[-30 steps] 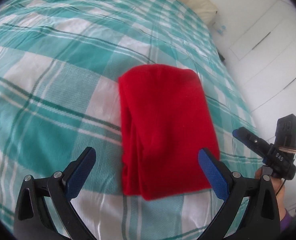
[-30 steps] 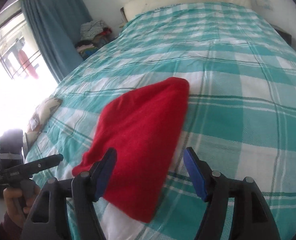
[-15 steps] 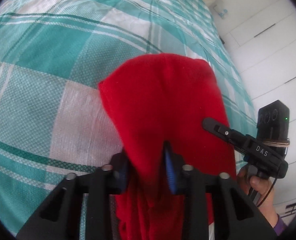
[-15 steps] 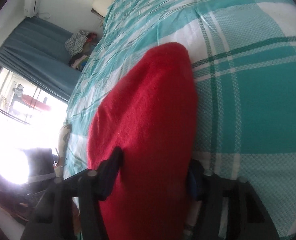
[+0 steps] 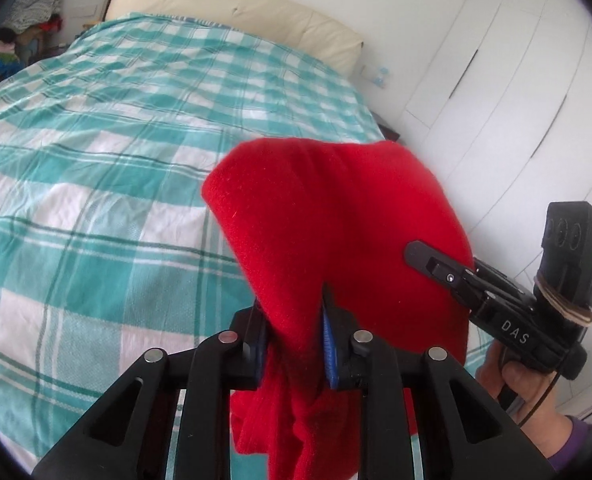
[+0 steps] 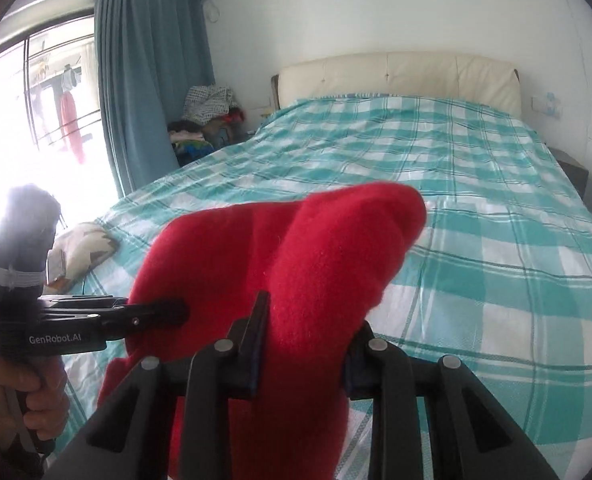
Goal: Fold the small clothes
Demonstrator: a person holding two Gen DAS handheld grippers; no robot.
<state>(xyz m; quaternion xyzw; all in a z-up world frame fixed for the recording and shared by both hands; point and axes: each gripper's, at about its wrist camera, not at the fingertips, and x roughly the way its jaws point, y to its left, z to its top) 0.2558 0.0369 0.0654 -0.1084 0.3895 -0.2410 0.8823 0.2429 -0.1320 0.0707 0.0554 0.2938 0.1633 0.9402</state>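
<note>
Pinching the red garment [image 5: 336, 232] from both sides; left claw [image 5: 296, 340] clamped narrow on a bunched fold of it, blue pads pressed into the fabric; right claw [image 6: 304, 344] likewise clamped on the same red garment [image 6: 296, 264], cloth filling the gap between its fingers; garment raised off the bed [image 5: 95, 160], draped over and hanging from both claws, lower part sagging below the left claw; fabric thick, fuzzy, folded in layers, exact type cannot tell; bed covered in teal-and-white checked sheet [image 6: 496, 240], wrinkled; cream headboard [image 6: 396, 76] at the far end; right claw seen from left wrist view at right [image 5: 416, 252], its fingers against the red cloth, held by a hand [image 5: 516, 376]; left claw seen from right wrist view at left [image 6: 175, 312], tip into the cloth, held by a hand [image 6: 19, 388]; blue curtain [image 6: 147, 80] by bright window; pile of clothes [image 6: 207, 120] beside the bed; white wardrobe doors [image 5: 516, 80] on the right wall; small patterned cushion [image 6: 83, 244] at the bed's left edge
</note>
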